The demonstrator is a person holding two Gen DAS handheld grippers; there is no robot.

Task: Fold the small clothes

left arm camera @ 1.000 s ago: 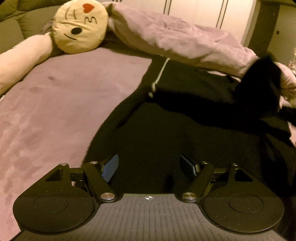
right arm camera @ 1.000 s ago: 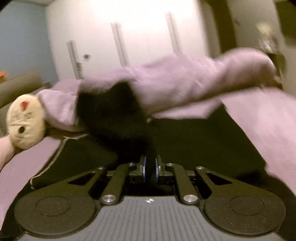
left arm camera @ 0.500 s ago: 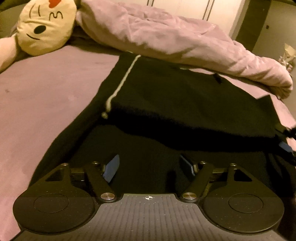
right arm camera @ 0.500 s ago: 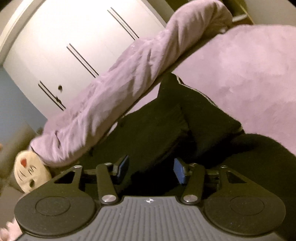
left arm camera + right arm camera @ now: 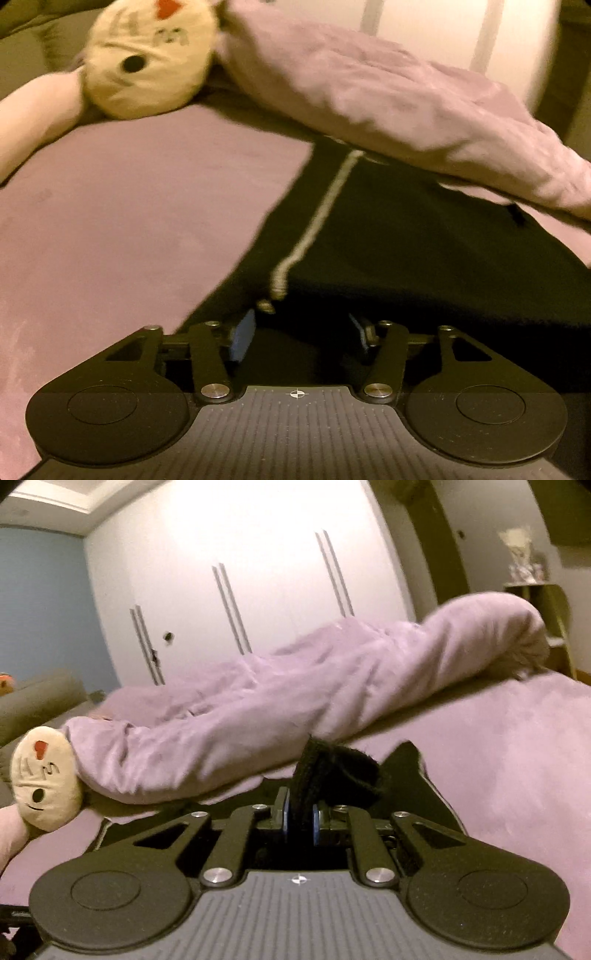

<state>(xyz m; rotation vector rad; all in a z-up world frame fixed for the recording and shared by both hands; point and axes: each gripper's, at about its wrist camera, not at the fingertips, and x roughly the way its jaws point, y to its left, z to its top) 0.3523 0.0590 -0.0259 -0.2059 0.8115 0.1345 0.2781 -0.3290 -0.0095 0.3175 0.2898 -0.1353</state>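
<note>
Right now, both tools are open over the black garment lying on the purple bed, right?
Not quite. Only the left tool is open. The right tool is shut on a fold of the black garment, as the right wrist view shows. The bed is purple.

The black garment [image 5: 424, 258] runs out of the left wrist view at 3 o'clock and under the left gripper [image 5: 301, 336] at 6 o'clock, while its far edge at 1 o'clock is buried beneath the rolled lilac duvet [image 5: 388, 96], so its full outline cannot be made out. The plush toy [image 5: 147, 59] at 11 o'clock is smeared by blur and cropped at the top edge. In the right wrist view, the right gripper [image 5: 300, 818] hides where the pinched cloth joins the rest.
</note>
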